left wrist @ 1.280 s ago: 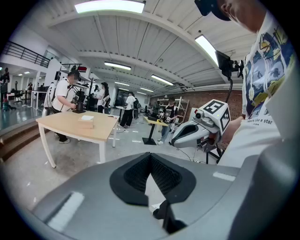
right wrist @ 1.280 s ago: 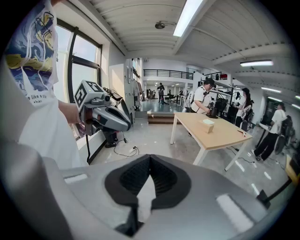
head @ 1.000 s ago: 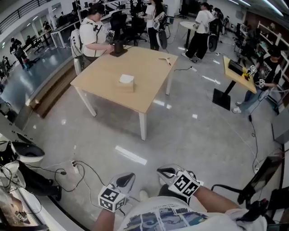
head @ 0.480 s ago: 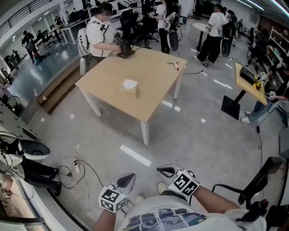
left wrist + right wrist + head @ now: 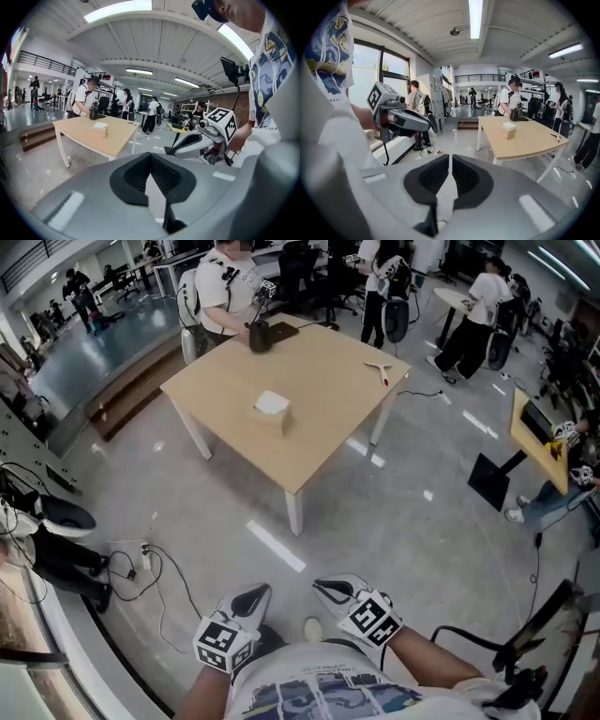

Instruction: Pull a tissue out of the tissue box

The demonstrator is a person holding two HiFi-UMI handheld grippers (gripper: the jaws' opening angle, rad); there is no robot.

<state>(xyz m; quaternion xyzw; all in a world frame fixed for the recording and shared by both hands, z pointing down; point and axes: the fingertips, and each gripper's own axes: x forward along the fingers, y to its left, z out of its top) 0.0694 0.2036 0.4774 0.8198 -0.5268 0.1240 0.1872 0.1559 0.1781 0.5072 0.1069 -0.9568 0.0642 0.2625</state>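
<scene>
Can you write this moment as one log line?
task: not started | tissue box: on table, untouched | left gripper: shut, empty | right gripper: empty, jaws just opening slightly

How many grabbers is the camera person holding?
2. The left gripper is low at the picture's bottom, left of middle; the right gripper is beside it, its fingers just opening a crack, nothing between them. Others far off may be hidden.

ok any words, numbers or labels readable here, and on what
No text is readable in any view.
Left black-and-white marker cube and right black-and-white marker cube: coded squares, no letters.
White printed t-shirt: pictures only, no legible words.
Small red sign in the background: too small to read.
Pale cardboard tissue box: no print visible.
</scene>
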